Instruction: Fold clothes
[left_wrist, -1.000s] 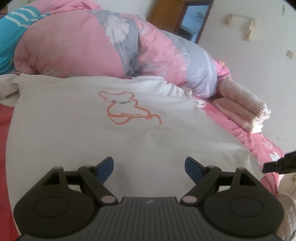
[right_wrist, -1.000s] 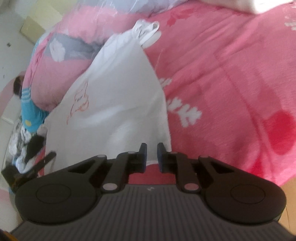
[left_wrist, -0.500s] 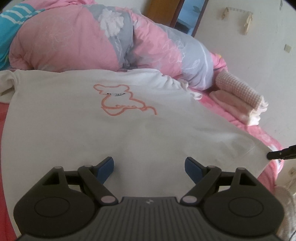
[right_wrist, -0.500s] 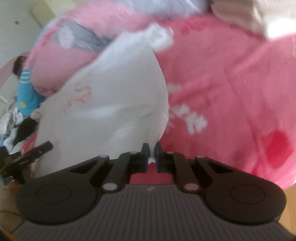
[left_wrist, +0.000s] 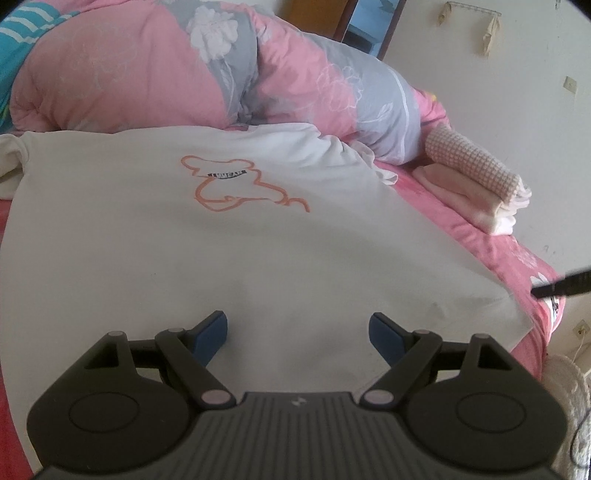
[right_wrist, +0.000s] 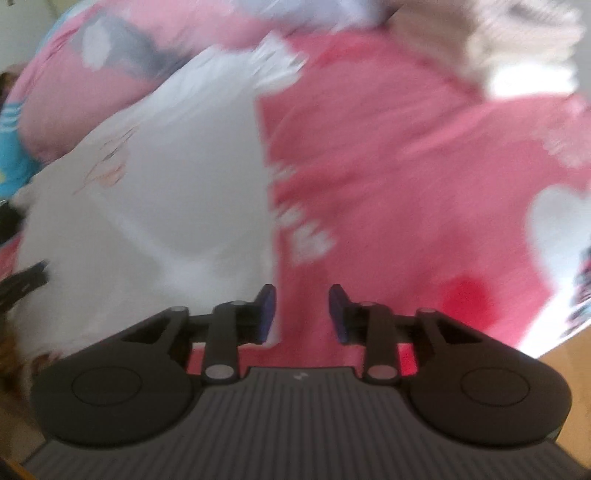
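Two blue-padded fingers (left_wrist: 212, 332) of the left tool (left_wrist: 297, 330) stand wide apart above a white shirt (left_wrist: 221, 251), gripping nothing. The shirt lies spread flat on the bed (left_wrist: 517, 258), its orange outline drawing (left_wrist: 240, 184) facing up, its far edge against a bunched pink and grey floral quilt (left_wrist: 221, 74). To the right, on the pink sheet near the wall, sits a small stack of folded clothes (left_wrist: 476, 188) (a waffle-knit piece on top). At the right edge of this view a dark tip of the right tool (left_wrist: 561, 286) shows just beyond the shirt's near right corner. From the right wrist the picture is blurred by motion. The right tool (right_wrist: 303, 314) has just been opening; its pads are parted with only the pink sheet showing in the gap, and no cloth is pinched. The shirt (right_wrist: 166, 221) lies to the left, its right edge running down to just beside the left finger (right_wrist: 266, 314). The left tool (right_wrist: 22, 282) shows dark at the far left edge, over the shirt's other side.
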